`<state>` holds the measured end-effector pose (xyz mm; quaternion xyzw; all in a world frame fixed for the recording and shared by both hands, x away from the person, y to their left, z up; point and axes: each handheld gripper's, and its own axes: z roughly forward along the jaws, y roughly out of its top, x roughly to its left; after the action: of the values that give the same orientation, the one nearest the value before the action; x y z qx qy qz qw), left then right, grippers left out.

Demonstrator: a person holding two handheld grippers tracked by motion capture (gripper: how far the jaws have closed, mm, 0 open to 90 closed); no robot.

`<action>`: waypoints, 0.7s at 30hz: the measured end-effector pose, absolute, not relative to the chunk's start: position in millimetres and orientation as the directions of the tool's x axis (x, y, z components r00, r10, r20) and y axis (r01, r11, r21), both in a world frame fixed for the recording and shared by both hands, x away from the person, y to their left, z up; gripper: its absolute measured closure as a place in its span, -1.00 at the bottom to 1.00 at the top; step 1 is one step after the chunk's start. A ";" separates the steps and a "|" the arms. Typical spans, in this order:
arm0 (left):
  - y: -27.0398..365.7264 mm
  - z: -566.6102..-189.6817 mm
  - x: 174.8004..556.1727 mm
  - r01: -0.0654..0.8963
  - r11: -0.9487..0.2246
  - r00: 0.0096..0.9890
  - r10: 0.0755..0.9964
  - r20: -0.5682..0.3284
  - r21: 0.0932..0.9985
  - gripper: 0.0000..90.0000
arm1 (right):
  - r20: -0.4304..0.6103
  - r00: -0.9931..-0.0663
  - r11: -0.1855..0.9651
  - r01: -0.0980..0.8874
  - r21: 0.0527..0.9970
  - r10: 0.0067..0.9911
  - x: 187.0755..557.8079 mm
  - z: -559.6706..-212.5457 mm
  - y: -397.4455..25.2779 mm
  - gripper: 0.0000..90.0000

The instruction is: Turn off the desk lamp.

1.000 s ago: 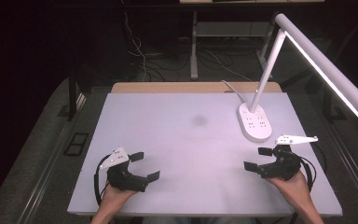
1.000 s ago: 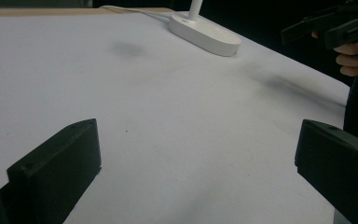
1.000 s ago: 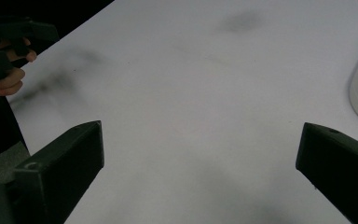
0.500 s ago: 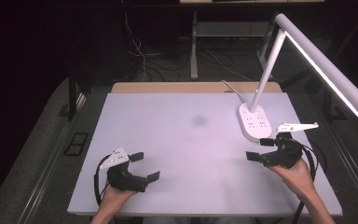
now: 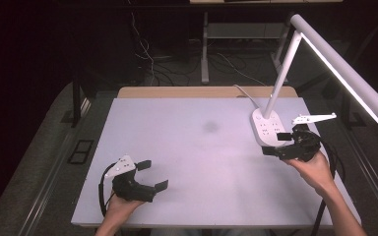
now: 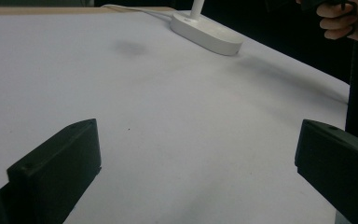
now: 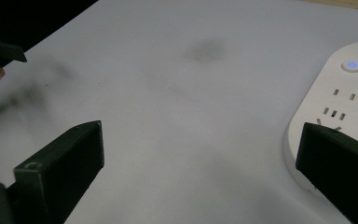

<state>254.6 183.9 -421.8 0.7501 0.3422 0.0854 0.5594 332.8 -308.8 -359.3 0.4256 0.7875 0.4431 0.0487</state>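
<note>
Writing: none I can read
Right gripper [image 5: 279, 141]: my jaws wide, empty, beside the lamp base [image 5: 266, 126]
Left gripper [image 5: 153, 175]: wide, empty

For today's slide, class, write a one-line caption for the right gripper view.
Open right gripper above the white table, one finger beside the lamp base with its blue-lit button.

Over the last second the right tool [image 5: 277, 143] travelled forward across the surface [image 5: 202, 162] from its near right part toward the lamp base [image 5: 266, 127], ending just beside that base with its jaws spread wide.
</note>
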 end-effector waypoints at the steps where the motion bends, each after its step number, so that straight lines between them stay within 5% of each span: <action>1: 184.1 -421.7 254.6 0.418 -0.140 0.751 0.609 -0.255 0.898 -1.00 | 0.300 -0.633 0.245 0.627 0.739 0.714 332.8 -359.3 -308.8 -0.98; 21: 184.9 -421.7 254.8 0.416 -0.136 0.749 0.612 -0.254 0.899 -1.00 | 0.260 -0.633 0.289 0.629 0.722 0.729 369.8 -350.7 -308.8 -0.98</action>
<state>254.8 184.9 -421.7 0.7485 0.3436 0.0875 0.5604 369.8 -308.8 -350.7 0.4240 0.8006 0.4192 0.0596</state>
